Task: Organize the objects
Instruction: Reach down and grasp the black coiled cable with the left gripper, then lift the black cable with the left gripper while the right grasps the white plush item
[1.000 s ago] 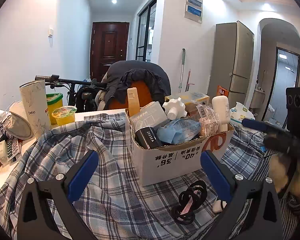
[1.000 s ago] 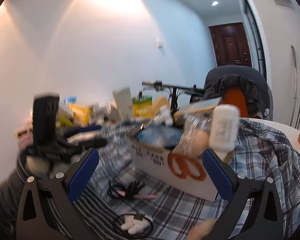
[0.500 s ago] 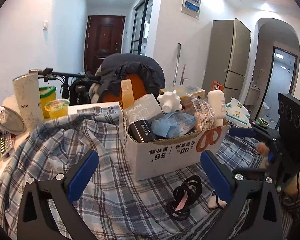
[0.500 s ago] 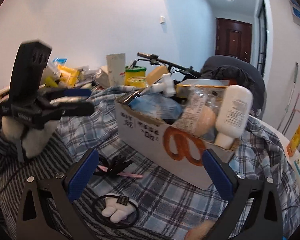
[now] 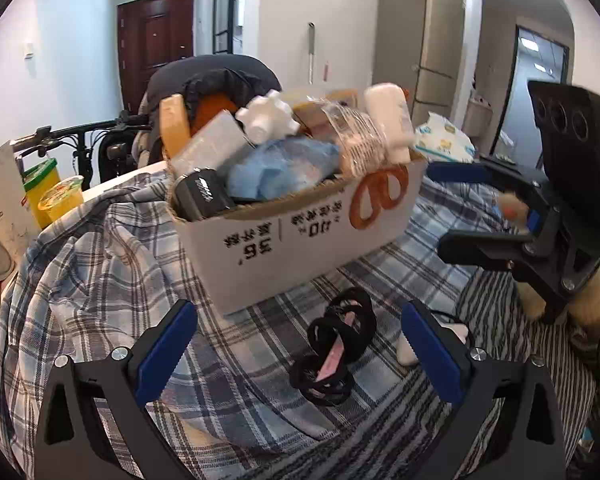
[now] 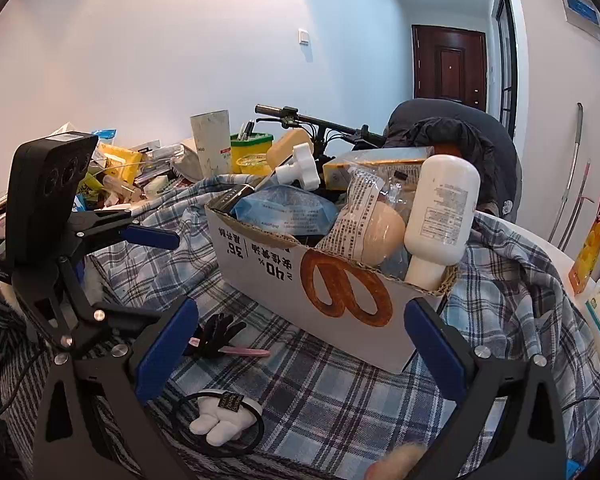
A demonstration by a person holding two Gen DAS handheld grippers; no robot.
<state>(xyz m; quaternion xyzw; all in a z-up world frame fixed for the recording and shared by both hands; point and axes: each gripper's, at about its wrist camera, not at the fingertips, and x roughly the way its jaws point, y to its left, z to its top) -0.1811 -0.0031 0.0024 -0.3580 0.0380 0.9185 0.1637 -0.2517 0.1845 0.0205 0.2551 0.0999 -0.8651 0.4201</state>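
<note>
A white cardboard box packed with bottles, packets and a blue pack stands on a plaid shirt; it also shows in the right wrist view. A bundle of black hair ties on a pink card lies in front of the box, between the fingers of my open left gripper; the bundle also shows in the right wrist view. A black hair tie with a white charm lies near my open, empty right gripper.
A white lotion bottle and a wrapped bun stick up from the box's corner. A white tube, a green-lidded tub and cluttered packets stand behind. A chair with a dark jacket and a bicycle are beyond.
Both grippers have come closer to the box and lower. The hair tie bundle now lies between my left fingers. Neither gripper has taken hold of anything.
</note>
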